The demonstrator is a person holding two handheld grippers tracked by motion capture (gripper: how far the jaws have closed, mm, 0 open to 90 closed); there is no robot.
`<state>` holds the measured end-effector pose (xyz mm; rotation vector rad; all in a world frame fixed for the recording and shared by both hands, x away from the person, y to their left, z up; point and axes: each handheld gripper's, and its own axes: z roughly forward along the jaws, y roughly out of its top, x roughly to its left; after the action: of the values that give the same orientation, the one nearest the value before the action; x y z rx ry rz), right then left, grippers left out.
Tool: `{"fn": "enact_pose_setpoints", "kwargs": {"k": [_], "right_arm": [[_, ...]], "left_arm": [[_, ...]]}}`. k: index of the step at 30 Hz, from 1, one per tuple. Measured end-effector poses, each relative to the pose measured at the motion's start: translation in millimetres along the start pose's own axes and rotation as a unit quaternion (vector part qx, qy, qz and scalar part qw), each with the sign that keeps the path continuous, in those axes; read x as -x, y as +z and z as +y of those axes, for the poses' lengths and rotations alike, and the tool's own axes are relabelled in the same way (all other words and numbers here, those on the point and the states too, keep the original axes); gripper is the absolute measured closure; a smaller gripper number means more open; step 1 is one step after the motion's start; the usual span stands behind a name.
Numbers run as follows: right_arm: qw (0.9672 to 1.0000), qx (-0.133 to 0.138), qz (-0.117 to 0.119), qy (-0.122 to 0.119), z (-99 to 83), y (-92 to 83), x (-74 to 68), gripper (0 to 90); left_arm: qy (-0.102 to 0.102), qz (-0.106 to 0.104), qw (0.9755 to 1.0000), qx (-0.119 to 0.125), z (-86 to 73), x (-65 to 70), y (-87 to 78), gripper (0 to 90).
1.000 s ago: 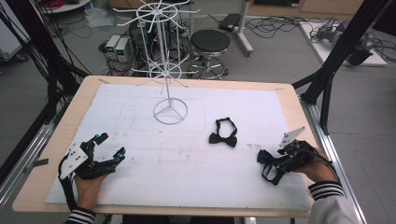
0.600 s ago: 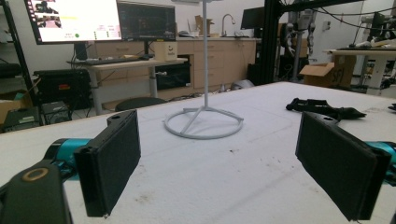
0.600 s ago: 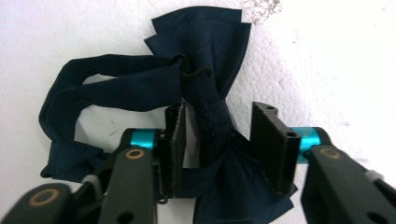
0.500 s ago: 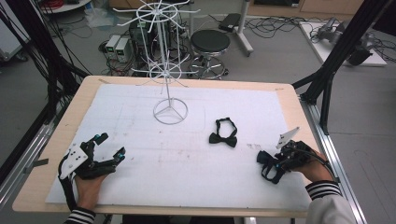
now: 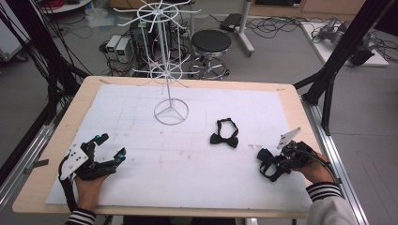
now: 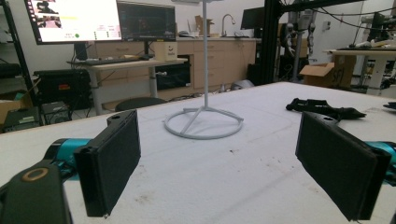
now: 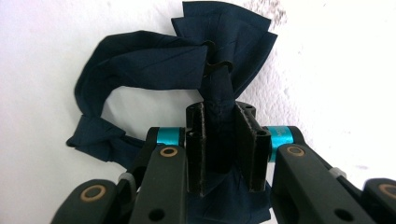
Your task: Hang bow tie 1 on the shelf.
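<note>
Right gripper view: my right tongs (image 7: 219, 144) just finished closing, now clamped on a dark blue bow tie (image 7: 187, 60) w/ its knot squeezed btwn the pads, wings lying flat on the white desk (image 7: 327, 70) past the tips; left tongs (image 6: 243, 158) wide apart, nothing in them; wire stand (image 5: 171, 111) is up and to the left of the tie, so imo right hand carries it diagonally there; 2nd black bow tie (image 5: 224, 138) lies btwn tie & stand.

On the counter (image 5: 56, 140) a sheet (image 5: 141, 168) carries everything. The rack (image 5: 171, 111) stands toward the back, left of middle. A bow tie (image 5: 224, 133) lies right of it, nearer the front. A second bow tie (image 5: 267, 165) lies at the front right, well apart from the first.
</note>
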<state>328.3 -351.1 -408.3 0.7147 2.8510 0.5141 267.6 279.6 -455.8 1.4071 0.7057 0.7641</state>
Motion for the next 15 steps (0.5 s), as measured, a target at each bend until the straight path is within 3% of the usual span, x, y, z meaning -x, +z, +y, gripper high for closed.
{"fn": "enact_pose_setpoints", "kwargs": {"k": [6, 15], "right_arm": [[0.9996, 0.024, 0.0, 0.018, 0.8, -3.5, -0.2, 75.3], [0.9952, 0.088, 0.006, 0.042, 5.7, -13.6, -1.7, 75.3]], "left_arm": [[0.001, 0.0, 1.0, -0.001, 0.1, -0.1, -0.2, 14.3], [0.003, 0.0, 1.0, -0.001, 0.1, -0.1, -0.3, 14.3]]}}
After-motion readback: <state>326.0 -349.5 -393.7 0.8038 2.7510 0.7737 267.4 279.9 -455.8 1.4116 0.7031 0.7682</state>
